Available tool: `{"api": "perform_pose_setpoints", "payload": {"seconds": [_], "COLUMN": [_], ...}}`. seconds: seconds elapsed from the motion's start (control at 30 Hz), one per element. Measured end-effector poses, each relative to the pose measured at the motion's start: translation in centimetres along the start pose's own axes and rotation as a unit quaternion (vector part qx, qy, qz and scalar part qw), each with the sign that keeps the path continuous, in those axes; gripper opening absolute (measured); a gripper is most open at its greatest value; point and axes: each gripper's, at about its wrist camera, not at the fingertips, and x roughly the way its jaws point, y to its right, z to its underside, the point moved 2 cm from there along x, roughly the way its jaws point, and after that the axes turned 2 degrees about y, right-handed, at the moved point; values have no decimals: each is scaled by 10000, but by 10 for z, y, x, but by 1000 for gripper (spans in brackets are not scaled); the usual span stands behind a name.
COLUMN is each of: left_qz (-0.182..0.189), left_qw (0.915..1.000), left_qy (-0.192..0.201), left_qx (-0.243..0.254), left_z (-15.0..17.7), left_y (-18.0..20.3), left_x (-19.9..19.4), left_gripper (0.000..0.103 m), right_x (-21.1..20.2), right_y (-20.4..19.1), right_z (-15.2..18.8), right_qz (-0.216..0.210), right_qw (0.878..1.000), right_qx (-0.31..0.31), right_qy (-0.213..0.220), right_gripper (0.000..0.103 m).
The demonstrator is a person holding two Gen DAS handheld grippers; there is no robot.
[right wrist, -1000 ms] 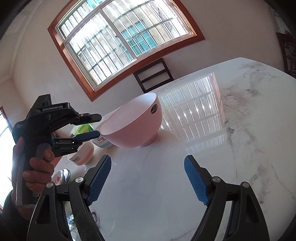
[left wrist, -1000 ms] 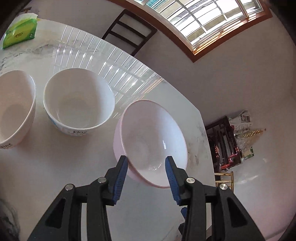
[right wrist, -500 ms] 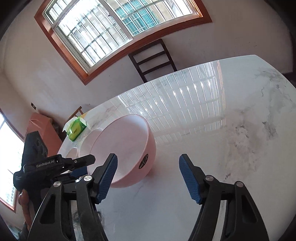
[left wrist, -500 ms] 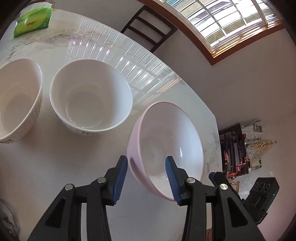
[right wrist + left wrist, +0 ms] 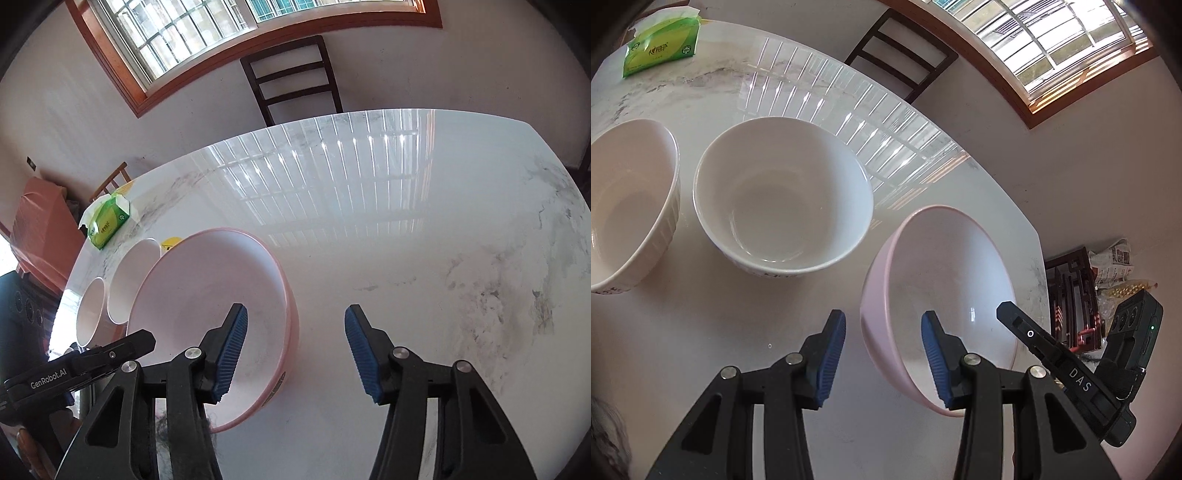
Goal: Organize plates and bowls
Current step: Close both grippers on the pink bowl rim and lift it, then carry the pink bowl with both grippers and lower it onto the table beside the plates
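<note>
Three bowls stand on the white marble table [image 5: 683, 343]: a ribbed cream bowl [image 5: 624, 206] at the left edge of the left wrist view, a plain white bowl [image 5: 783, 199] beside it, and a pale pink plastic bowl [image 5: 945, 280] at lower centre. The left gripper [image 5: 882, 354] is partly spread, straddling the pink bowl's near rim with one blue pad inside and one outside, neither visibly pressing. In the right wrist view the right gripper [image 5: 293, 350] is closing, straddling the bowl's opposite wall with its pads clear.
</note>
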Motion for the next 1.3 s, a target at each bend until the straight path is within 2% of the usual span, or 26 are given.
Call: {"api": "perform_pose_setpoints", "payload": {"seconds": [0.03, 0.07, 0.1, 0.23, 0.5, 0.67, 0.87, 1.03, 1.3], "left_qz": [9, -14, -217, -565, -471, -390, -516, -636, -641], "left_qw": [10000, 9999, 9994, 9958, 9967, 9980, 9978, 9970, 9970], "left_qy": [-37, -82, -94, 32, 14, -10, 32, 1, -39], "left_qx": [28, 106, 242, 716, 658, 494, 412, 433, 421], "left_z": [2, 3, 6, 12, 43, 73, 107, 128, 136], "left_y": [0, 2, 4, 10, -6, -33, -66, -90, -109], "left_x": [2, 3, 2, -10, -69, -117, -165, -186, -193], "left_gripper": [41, 31, 24, 17, 16, 16, 17, 17, 17], "right_x": [6, 10, 11, 0, -38, -61, -69, -70, -67], "right_y": [0, 0, 0, -1, -32, -68, -106, -127, -142], "right_z": [0, 1, 3, 11, 44, 81, 126, 154, 175], "right_qz": [-47, -116, -147, -269, -637, -754, -961, -993, -842], "right_qw": [9999, 9996, 9995, 9992, 9970, 9949, 9902, 9876, 9868], "right_qx": [23, 50, 68, 47, -47, -377, -551, -658, -705], "right_qy": [-122, -248, -282, -304, -446, -552, -848, -1021, -1187], "right_gripper": [21, 10, 12, 11, 13, 14, 14, 14, 14]}}
